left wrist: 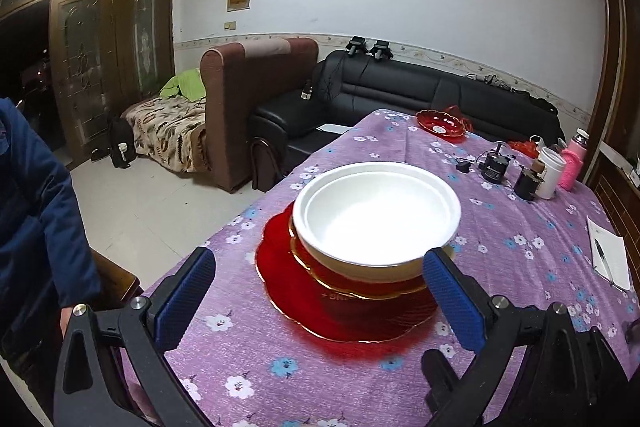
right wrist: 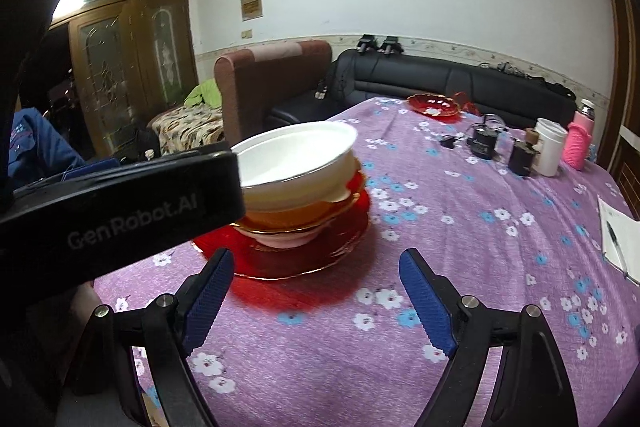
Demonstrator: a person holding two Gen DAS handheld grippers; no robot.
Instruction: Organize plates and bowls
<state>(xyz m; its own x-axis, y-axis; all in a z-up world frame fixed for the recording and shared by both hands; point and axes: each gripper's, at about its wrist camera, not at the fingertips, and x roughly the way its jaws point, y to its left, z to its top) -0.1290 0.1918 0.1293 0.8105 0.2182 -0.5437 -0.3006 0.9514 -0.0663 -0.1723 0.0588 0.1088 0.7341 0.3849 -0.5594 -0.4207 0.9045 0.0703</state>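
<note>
The white bowl (left wrist: 376, 215), stacked on red plates (left wrist: 348, 303), is framed just ahead of the spread, empty left tool (left wrist: 320, 291), the spread right tool (right wrist: 316, 299) being farther.

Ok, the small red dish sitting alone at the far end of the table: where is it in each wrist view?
Left wrist: the small red dish sits upper right of centre, at the table's far edge, before the black sofa.
Right wrist: the same dish lies right of centre, beyond the white bowl.
Shared landmark: the white cup beside the pink bottle.
</note>
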